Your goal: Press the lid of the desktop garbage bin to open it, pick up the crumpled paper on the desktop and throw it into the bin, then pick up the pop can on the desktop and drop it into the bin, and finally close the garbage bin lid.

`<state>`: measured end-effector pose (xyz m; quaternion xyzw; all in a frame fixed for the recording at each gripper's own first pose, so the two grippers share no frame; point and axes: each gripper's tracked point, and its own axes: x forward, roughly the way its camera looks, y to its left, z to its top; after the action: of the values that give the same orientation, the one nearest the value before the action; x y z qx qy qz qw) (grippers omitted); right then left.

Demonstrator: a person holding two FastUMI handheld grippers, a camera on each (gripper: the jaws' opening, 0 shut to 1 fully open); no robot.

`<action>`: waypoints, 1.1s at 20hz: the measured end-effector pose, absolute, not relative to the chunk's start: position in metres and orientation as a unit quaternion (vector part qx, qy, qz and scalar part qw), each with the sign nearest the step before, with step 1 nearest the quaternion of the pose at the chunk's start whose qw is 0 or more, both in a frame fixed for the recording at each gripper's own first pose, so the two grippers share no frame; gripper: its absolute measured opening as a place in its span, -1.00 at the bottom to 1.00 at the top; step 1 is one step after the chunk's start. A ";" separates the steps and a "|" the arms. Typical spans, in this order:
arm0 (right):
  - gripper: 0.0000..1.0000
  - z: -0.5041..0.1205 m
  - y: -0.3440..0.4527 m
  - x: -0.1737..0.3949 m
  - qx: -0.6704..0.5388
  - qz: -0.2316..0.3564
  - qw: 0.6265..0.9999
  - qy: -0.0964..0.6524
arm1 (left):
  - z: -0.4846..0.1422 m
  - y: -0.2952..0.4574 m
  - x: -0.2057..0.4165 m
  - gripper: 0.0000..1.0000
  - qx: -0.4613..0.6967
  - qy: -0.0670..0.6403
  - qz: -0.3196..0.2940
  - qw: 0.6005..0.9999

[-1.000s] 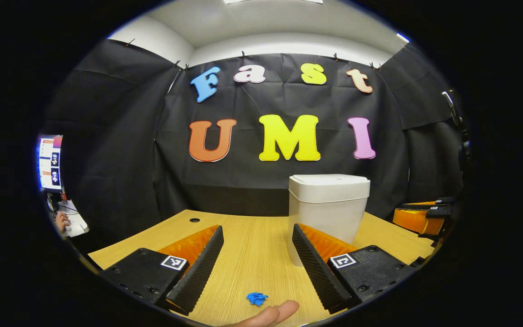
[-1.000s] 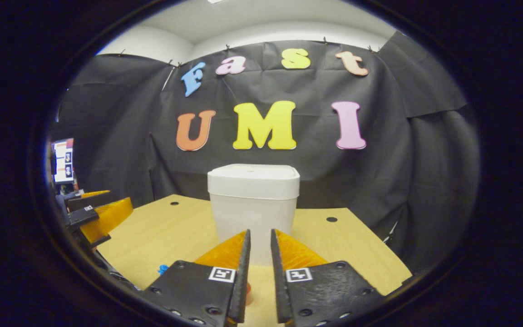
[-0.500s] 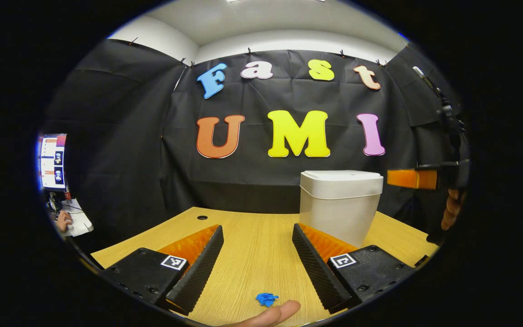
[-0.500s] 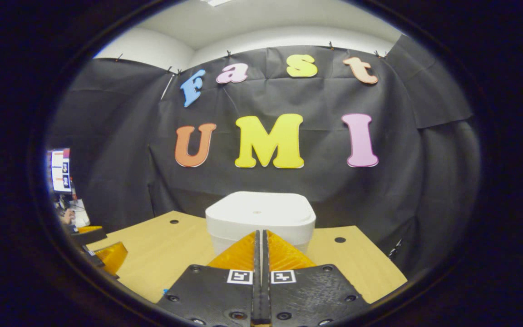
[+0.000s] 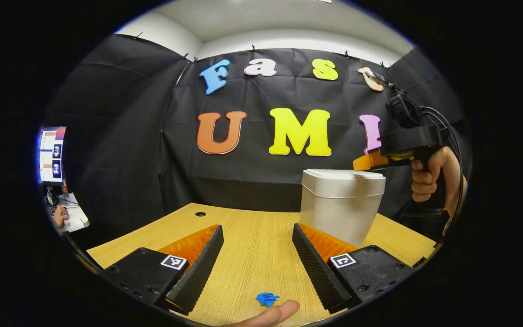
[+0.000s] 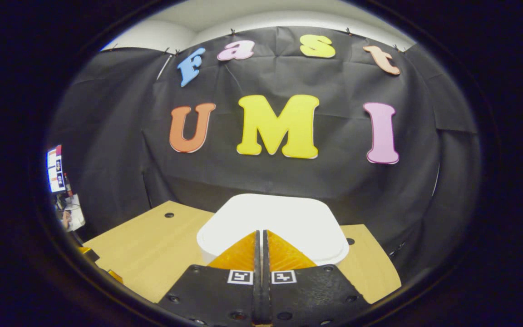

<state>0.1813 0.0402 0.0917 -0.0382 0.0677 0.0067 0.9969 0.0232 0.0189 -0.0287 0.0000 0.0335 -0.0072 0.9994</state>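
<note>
While its lid [image 6: 273, 218] is down and flat, the white garbage bin [image 5: 341, 209] stands upright on the wooden table [image 5: 252, 254], toward the back wall. In the right gripper view the right tongs [image 6: 261, 234] are pressed together with nothing between them, and their tips lie over the near edge of the lid. In the left gripper view the same tongs come from the right, level, with the tip at the right top edge of the bin; I cannot tell if it touches. A hand [image 5: 429, 175] holds their grip.

The left tongs [image 5: 257, 231] are spread wide and empty, low over the table, with the bin behind the right finger. A small blue scrap [image 5: 267, 298] lies on the table between them, near the bottom edge, and a fingertip [image 5: 273, 314] is just beside it. At the far left a screen [image 5: 50, 154] glows beyond the black cloth.
</note>
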 end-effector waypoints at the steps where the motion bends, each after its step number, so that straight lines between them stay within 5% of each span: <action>1: -1.00 0.096 0.041 0.182 -0.033 0.008 0.998 0.061 | -0.029 0.021 0.024 0.97 0.001 0.032 -0.005 0.999; 8: -0.98 0.087 0.034 0.169 -0.003 0.010 0.997 0.082 | -0.037 0.013 0.024 0.96 -0.013 0.052 -0.017 0.998; 22: -0.99 0.089 0.022 0.076 0.006 0.055 0.998 0.002 | -0.064 0.027 0.040 0.96 -0.016 0.105 -0.004 0.994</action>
<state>0.0759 0.0220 0.0890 0.0061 0.0023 0.0552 0.9985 0.0399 0.0265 -0.0639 -0.0164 0.1054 -0.0042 0.9943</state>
